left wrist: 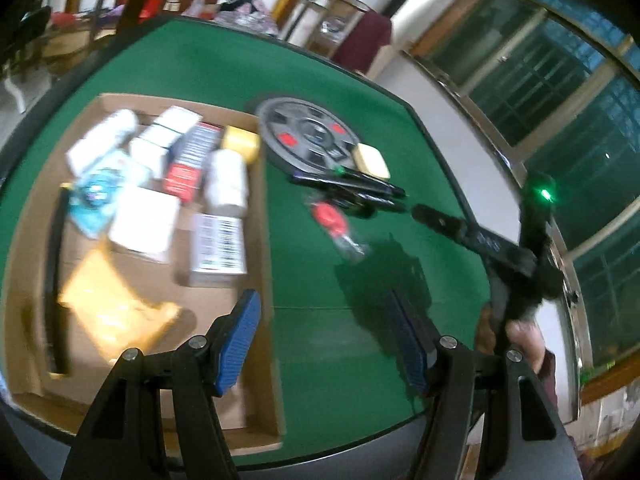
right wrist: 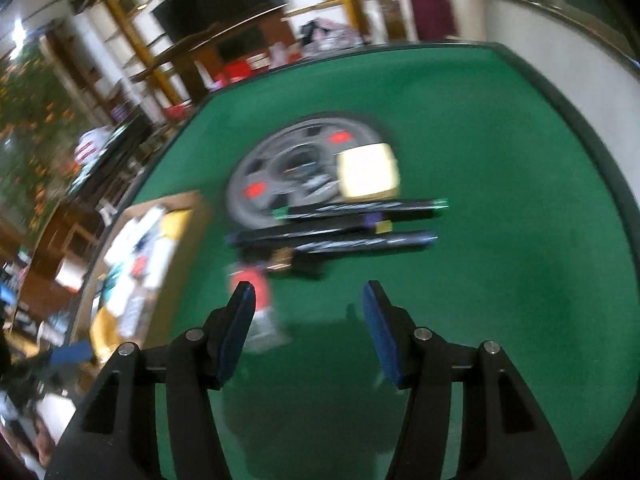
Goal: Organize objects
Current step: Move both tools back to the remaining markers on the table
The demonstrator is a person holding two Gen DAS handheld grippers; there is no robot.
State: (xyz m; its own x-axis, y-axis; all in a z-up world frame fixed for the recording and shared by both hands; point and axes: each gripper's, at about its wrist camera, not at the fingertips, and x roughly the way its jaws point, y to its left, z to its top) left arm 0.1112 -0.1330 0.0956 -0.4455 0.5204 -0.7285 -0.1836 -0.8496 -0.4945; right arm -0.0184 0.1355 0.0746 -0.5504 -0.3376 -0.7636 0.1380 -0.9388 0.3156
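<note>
Right wrist view: we held both grippers (right wrist: 306,328) (left wrist: 326,340) spread, empty; the markers (right wrist: 352,224), probably light and stiff, suited a mid-barrel pinch.

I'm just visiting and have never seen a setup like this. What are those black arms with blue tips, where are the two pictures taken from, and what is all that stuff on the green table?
No robot here: a person holds a two-finger gripper in each hand, each carrying a fisheye camera. One picture looks along the left gripper, the other along the right gripper. Both are open and hold nothing. On the green table a cardboard tray holds boxes and packets. Outside it lie a grey round disc, a yellow block resting on it, some black pens, and a red item in clear wrapping, too blurred to name.
</note>
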